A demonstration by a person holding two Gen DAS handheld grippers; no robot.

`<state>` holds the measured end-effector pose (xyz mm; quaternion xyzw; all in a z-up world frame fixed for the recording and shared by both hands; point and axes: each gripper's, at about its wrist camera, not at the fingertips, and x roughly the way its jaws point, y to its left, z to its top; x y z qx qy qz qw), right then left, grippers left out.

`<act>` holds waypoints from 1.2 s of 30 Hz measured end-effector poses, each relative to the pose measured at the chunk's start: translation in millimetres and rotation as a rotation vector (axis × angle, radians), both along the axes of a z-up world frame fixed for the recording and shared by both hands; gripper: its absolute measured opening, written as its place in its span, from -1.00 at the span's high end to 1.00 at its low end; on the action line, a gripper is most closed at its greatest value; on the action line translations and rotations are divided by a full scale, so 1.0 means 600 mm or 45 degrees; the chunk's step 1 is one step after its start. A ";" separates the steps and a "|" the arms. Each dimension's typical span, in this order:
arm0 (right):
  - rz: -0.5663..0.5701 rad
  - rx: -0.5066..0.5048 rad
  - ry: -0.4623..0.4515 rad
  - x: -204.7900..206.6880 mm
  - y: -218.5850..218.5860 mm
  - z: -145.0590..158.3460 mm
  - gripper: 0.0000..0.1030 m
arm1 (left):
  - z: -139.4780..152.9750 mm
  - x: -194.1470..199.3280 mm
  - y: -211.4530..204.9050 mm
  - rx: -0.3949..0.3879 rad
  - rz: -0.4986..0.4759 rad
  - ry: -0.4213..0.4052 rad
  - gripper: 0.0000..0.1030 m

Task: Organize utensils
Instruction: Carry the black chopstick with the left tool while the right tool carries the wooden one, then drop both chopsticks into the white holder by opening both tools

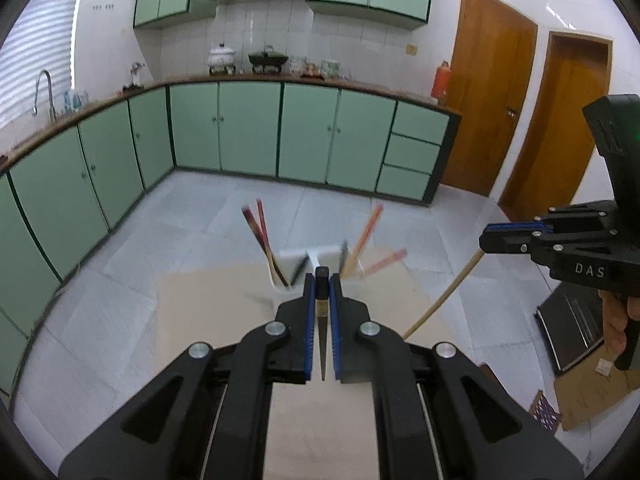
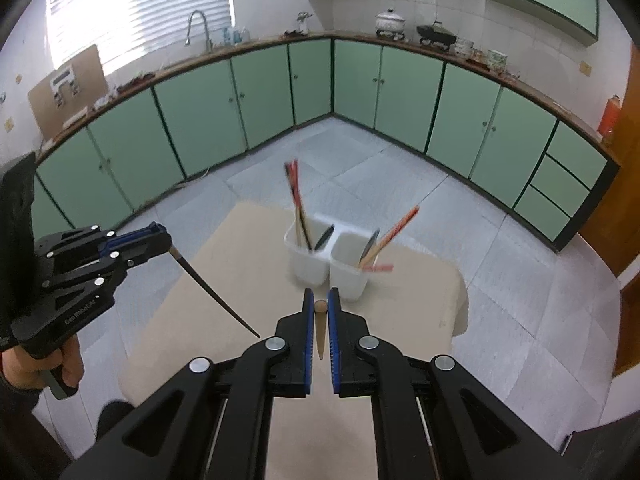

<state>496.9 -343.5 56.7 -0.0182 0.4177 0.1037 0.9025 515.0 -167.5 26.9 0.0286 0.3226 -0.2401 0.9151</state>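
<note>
My left gripper (image 1: 322, 280) is clamped on a dark chopstick (image 1: 321, 320) that runs back between its pads, and my right gripper (image 2: 320, 300) pinches a pale wooden chopstick (image 2: 319, 330) the same way, both raised above the tabletop (image 2: 248, 280). Beyond them, toward the tabletop's far edge, stands the white two-compartment holder (image 2: 308, 268) with chopsticks (image 2: 298, 204) leaning in both sides.

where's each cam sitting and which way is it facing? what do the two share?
Left wrist: on the left gripper, looking down along its fingers at the white holder on the table; it grips a dark chopstick; right gripper and a hand at right.
Right wrist: on the right gripper, same aim; it grips a light chopstick; left gripper and hand at left.
Shared: holder, table, green cabinets, both grippers.
</note>
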 end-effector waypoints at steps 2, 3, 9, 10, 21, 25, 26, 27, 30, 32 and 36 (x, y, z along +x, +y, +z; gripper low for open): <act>-0.017 0.009 -0.026 0.022 0.000 0.023 0.87 | 0.019 0.020 -0.003 -0.014 0.008 -0.017 0.89; -0.021 0.012 -0.039 0.031 -0.001 0.032 0.87 | 0.032 0.033 -0.005 -0.027 0.016 -0.033 0.89; -0.075 0.047 -0.104 0.102 -0.007 0.072 0.87 | 0.076 0.098 -0.026 -0.065 0.050 -0.111 0.89; -0.087 0.048 -0.109 0.116 -0.009 0.072 0.87 | 0.078 0.108 -0.031 -0.063 0.056 -0.117 0.89; -0.171 0.058 -0.033 0.238 -0.039 -0.029 0.87 | 0.005 0.226 -0.070 -0.108 0.124 -0.112 0.89; -0.180 0.063 0.017 0.261 -0.050 -0.079 0.87 | -0.046 0.252 -0.074 -0.087 0.128 -0.088 0.89; -0.181 0.065 0.030 0.266 -0.051 -0.090 0.87 | -0.059 0.257 -0.075 -0.083 0.129 -0.073 0.89; -0.179 0.075 0.041 0.269 -0.051 -0.098 0.87 | -0.072 0.261 -0.074 -0.079 0.129 -0.062 0.89; -0.176 0.091 0.071 0.276 -0.054 -0.125 0.87 | -0.103 0.271 -0.074 -0.055 0.128 -0.016 0.88; -0.165 0.090 0.097 0.279 -0.053 -0.141 0.86 | -0.117 0.273 -0.072 -0.035 0.130 0.003 0.86; -0.162 0.082 0.077 0.272 -0.055 -0.142 0.22 | -0.121 0.266 -0.066 0.006 0.174 -0.019 0.00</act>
